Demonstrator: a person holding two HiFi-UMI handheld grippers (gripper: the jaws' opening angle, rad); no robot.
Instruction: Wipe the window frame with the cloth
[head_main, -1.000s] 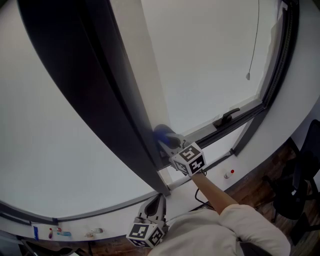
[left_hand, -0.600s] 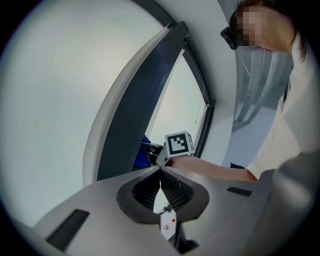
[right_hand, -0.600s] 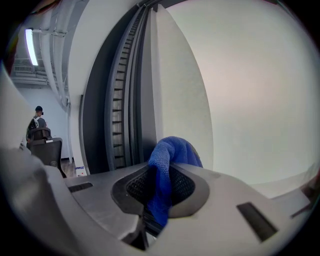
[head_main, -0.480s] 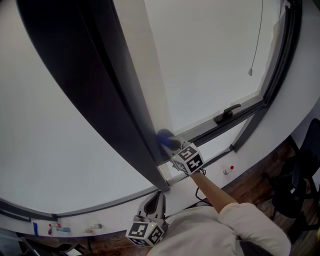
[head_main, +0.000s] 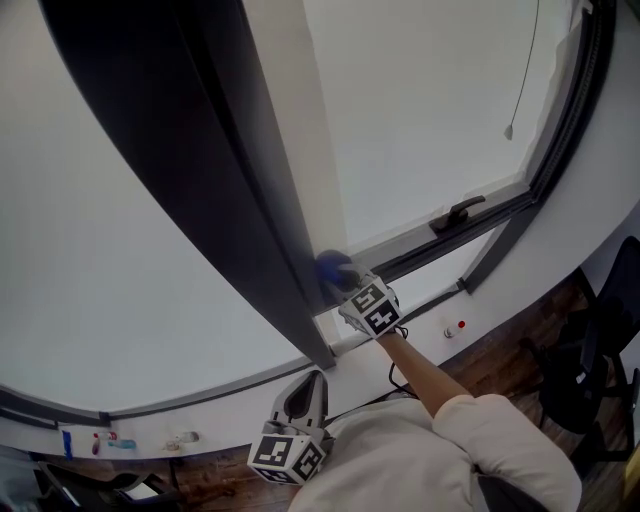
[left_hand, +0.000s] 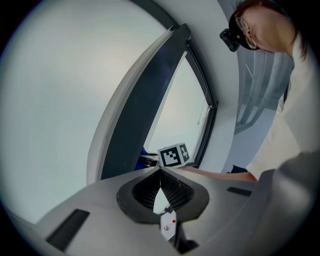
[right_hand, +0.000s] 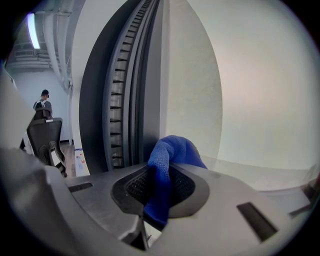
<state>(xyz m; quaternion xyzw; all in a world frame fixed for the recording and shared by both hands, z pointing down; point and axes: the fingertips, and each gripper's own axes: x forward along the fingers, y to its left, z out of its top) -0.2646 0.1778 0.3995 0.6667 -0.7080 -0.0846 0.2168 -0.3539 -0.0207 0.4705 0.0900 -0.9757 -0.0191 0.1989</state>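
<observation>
While right gripper (head_main: 347, 289) clamps cloth (right_hand: 173, 150) against window frame (head_main: 250, 200), left gripper (left_hand: 160, 173) closed; empty

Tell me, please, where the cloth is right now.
Head view, centre: the cloth is clamped in the right gripper, at the lower end of the dark frame.

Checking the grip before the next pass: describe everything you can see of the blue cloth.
The cloth is deep blue with a fine knitted weave, and it looks soft and crumpled. The right claw is shut on it: one fold runs down between the jaws, and a rounded bunch bulges out beyond their tips. In the head view the bunch sits low against the dark upright of the window frame, near its bottom corner.
</observation>
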